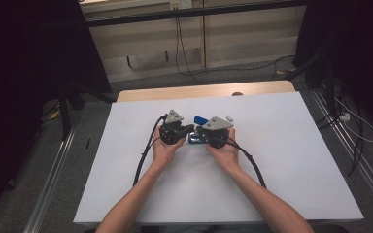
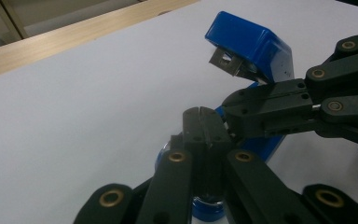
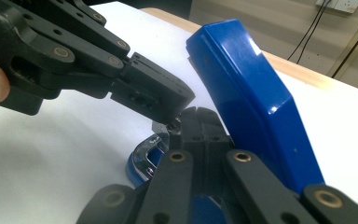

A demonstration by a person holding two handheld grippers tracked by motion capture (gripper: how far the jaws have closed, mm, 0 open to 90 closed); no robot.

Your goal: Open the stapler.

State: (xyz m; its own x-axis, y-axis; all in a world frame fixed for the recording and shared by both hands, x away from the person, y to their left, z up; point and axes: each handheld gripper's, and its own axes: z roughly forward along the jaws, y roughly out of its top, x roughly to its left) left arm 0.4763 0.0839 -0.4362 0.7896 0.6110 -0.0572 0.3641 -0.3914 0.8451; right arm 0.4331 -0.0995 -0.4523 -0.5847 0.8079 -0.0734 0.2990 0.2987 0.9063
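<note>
**Both grippers at the open stapler**

My left gripper (image 1: 190,129) and right gripper (image 1: 199,130) meet tip to tip at mid-surface (image 1: 281,160), jaws of both pressed together with nothing visible between them. The blue stapler (image 3: 247,93) lies under them, its top arm tilted up.

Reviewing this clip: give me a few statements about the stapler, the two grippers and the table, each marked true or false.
1. The blue stapler has its top arm swung up open. True.
2. Both grippers, left gripper and right gripper, have their jaws wide apart. False: both pairs of jaws are closed together.
3. The two grippers meet at the stapler near the middle of the white table. True.
4. The stapler is red. False: it is blue.
5. The stapler's base hangs in the air. False: it rests on the table.
</note>
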